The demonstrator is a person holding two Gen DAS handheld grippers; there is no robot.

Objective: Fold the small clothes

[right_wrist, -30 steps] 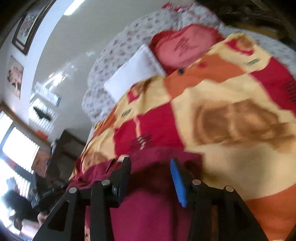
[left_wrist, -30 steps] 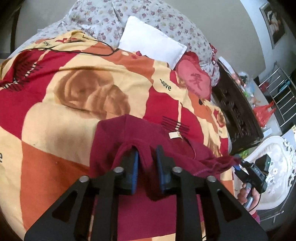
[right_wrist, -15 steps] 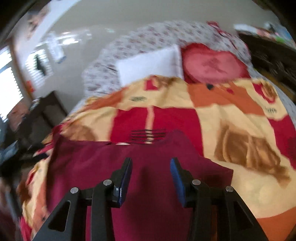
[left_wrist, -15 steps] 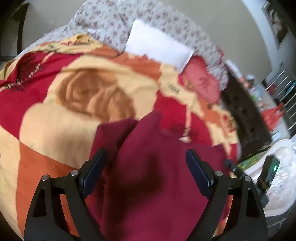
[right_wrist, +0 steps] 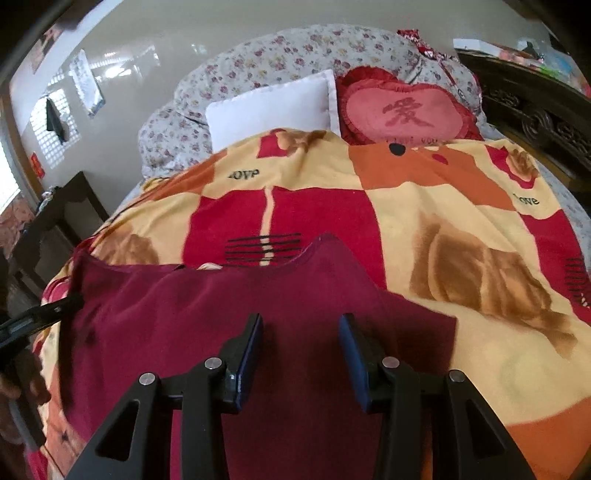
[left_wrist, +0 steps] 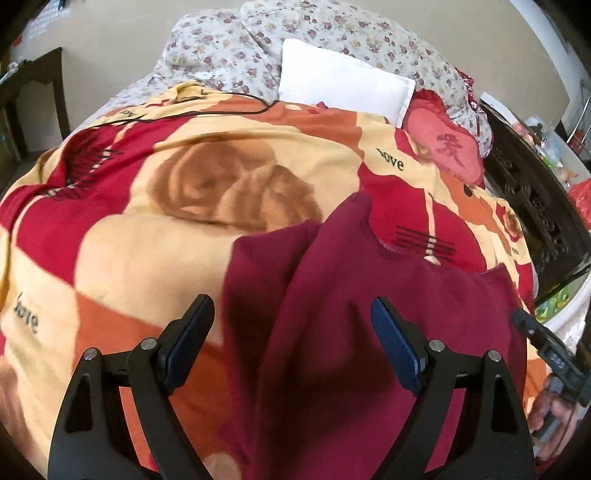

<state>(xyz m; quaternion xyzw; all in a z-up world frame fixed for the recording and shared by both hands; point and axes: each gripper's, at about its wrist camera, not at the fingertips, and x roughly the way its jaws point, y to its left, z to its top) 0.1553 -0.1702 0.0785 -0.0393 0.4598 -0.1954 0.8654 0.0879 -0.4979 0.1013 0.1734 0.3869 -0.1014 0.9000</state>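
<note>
A dark red garment (left_wrist: 369, 314) lies spread on the patterned blanket (left_wrist: 166, 229), neck edge pointing away, with a sleeve sticking out at its left. It also shows in the right wrist view (right_wrist: 221, 325). My left gripper (left_wrist: 291, 321) hovers over the garment's left part, jaws wide apart, holding nothing. My right gripper (right_wrist: 301, 341) hovers over the garment's right part, jaws apart, holding nothing. The other gripper shows at the right edge of the left wrist view (left_wrist: 550, 354) and at the left edge of the right wrist view (right_wrist: 33, 321).
At the head of the bed lie a white pillow (left_wrist: 343, 81), a red heart cushion (right_wrist: 402, 110) and a floral quilt (left_wrist: 332, 33). A black cable (left_wrist: 192, 107) crosses the blanket. Dark carved furniture (left_wrist: 535, 199) stands along the right side.
My left gripper let go of the garment and opened wide. The garment dropped flat onto the blanket. My right gripper swung round to face the head of the bed.
</note>
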